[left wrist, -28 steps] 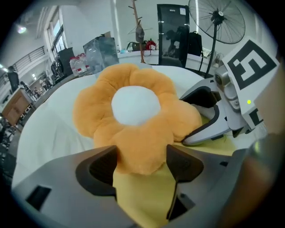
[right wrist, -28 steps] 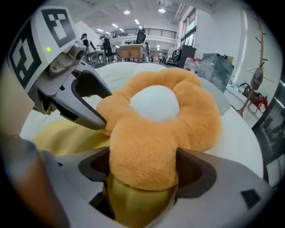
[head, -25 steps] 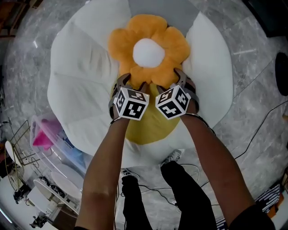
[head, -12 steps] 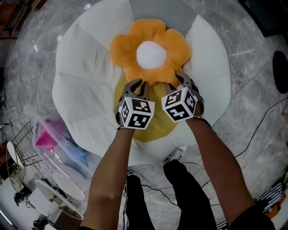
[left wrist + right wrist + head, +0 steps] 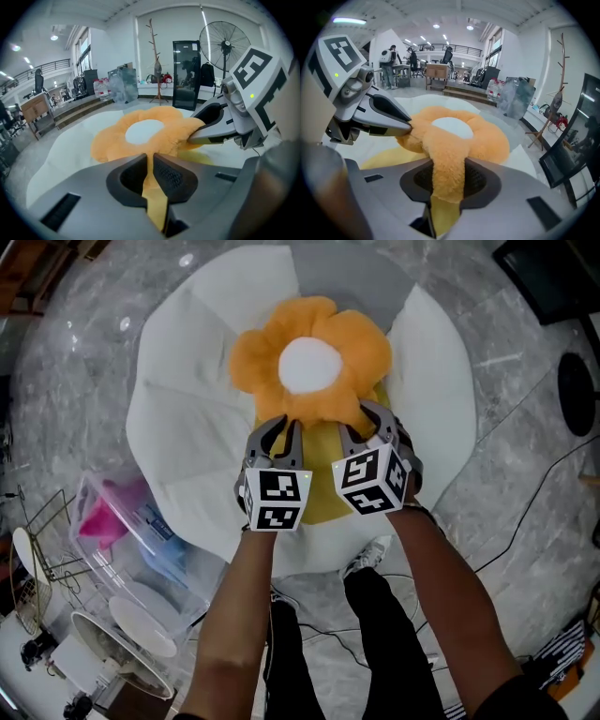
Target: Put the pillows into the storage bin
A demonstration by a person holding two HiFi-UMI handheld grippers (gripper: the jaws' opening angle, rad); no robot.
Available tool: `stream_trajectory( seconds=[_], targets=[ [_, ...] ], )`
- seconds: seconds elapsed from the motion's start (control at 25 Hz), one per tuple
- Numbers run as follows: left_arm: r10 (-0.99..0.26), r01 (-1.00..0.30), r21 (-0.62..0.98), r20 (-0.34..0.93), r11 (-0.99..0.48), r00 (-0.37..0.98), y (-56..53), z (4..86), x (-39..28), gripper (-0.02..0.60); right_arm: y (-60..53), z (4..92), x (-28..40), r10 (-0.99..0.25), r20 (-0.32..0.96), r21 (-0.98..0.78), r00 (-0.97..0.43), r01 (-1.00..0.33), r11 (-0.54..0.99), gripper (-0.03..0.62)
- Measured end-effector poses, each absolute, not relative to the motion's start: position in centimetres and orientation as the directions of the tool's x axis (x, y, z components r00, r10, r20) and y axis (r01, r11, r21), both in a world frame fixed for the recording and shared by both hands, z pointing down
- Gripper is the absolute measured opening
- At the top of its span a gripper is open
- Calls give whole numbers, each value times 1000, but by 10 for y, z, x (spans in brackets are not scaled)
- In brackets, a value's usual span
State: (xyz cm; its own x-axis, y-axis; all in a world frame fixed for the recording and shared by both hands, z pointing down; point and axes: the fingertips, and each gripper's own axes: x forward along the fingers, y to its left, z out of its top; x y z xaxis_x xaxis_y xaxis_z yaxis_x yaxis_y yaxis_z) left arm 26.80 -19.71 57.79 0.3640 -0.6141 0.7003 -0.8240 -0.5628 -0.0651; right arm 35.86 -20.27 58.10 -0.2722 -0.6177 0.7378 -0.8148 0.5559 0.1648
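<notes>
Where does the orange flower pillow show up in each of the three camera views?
Head view: orange flower pillow at upper centre, over the big white cushion.
Left gripper view: centre, with a fold of it reaching down toward the bottom edge.
Right gripper view: centre, with a petal running down the middle.
Shared landmark: the big white cushion beneath it shows in all three.

Office hall: desks (image 5: 437, 70), standing fan (image 5: 224, 45)

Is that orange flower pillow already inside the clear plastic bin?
No, the orange flower pillow is over the big white cushion, outside the clear bin beside it.
</notes>
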Motion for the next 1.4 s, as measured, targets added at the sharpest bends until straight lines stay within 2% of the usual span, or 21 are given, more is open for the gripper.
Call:
stream_trajectory(
  seconds=[0.44,0.92,1.4],
  targets=[
    [-696,-878,-71,641,-473,324,-160,513,166,52,-173,515,256,-637,698,205,-329,-760,617,129],
    [-774,-947,-127,612,-295,160,-100,474,-20,52,-127,478,66,-585,670,215,-457,-634,743,130],
    [-781,-986,-146,624,-85,-25,17,468,-196,52,-29,469,-119,-448,676,210,-586,-429,878,133]
  ],
)
